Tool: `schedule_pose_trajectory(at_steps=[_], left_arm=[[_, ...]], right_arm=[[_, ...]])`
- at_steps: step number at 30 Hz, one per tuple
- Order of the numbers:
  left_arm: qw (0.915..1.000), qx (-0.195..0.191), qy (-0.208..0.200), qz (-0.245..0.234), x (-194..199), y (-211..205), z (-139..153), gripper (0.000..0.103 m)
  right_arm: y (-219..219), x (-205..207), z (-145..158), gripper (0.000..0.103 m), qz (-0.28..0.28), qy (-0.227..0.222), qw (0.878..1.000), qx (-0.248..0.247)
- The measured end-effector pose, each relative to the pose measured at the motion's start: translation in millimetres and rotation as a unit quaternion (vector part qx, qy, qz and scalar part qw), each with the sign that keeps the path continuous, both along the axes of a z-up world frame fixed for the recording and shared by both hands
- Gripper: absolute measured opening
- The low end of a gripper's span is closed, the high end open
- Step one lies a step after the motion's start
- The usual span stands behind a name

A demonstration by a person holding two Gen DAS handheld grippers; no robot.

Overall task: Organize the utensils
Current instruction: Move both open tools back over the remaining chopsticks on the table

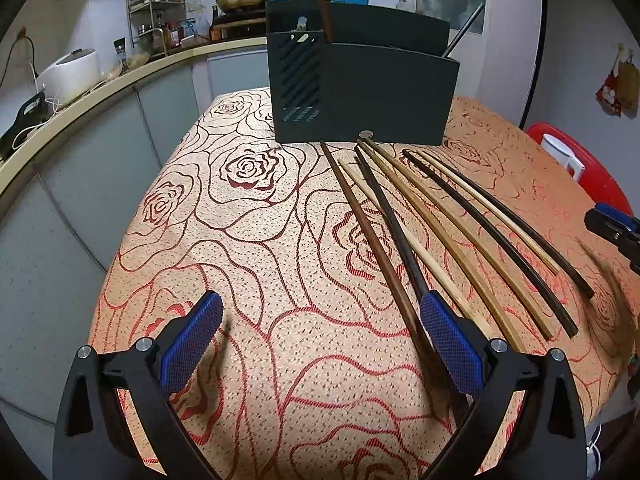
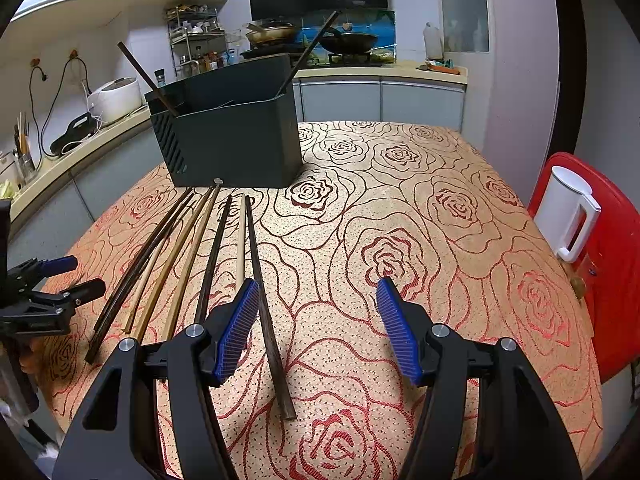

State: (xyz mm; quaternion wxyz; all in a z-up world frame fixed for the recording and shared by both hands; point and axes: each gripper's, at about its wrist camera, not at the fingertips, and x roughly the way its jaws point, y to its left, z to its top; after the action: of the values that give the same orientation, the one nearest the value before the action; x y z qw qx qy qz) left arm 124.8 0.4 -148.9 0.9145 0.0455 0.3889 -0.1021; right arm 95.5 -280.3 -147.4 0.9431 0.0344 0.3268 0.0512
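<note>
Several chopsticks [image 1: 440, 216], dark and pale, lie side by side on the rose-patterned tablecloth, tips toward a dark utensil holder [image 1: 360, 96] [image 2: 232, 140]. The holder has one stick leaning in each end. My left gripper [image 1: 324, 340] is open low over the cloth. The leftmost brown chopstick [image 1: 372, 240] runs in just inside its right finger [image 1: 452, 344], untouched. My right gripper [image 2: 318, 328] is open too. The rightmost dark chopstick [image 2: 264, 300] lies between its fingers, close to the left pad [image 2: 236, 328], and is not pinched. Each gripper shows at the edge of the other's view.
A red chair [image 2: 616, 264] carrying a white jug [image 2: 568, 212] stands at the table's right edge. A curved kitchen counter [image 1: 80, 120] with a rice cooker [image 1: 72, 72] runs along the left. A small round disc [image 1: 365, 134] lies at the holder's base.
</note>
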Motion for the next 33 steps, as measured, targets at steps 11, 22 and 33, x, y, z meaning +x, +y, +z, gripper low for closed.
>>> schedule_pose_trajectory(at_steps=[11,22,33], left_arm=[[0.9995,0.011,0.026,0.012,12.6,-4.5,-4.7,0.096],[0.9986,0.039,0.034,0.005,12.1,-12.8,-8.2,0.096],[0.9986,0.045,0.019,0.021,1.2,6.3,-4.0,0.095]], right_arm=[[0.3,-0.2,-1.1,0.059,0.001,0.0,1.0,0.001],[2.4,-1.7,1.7,0.059,0.001,-0.002,1.0,0.001],[-4.2,-6.4,4.2,0.059,-0.007,-0.007,1.0,-0.003]])
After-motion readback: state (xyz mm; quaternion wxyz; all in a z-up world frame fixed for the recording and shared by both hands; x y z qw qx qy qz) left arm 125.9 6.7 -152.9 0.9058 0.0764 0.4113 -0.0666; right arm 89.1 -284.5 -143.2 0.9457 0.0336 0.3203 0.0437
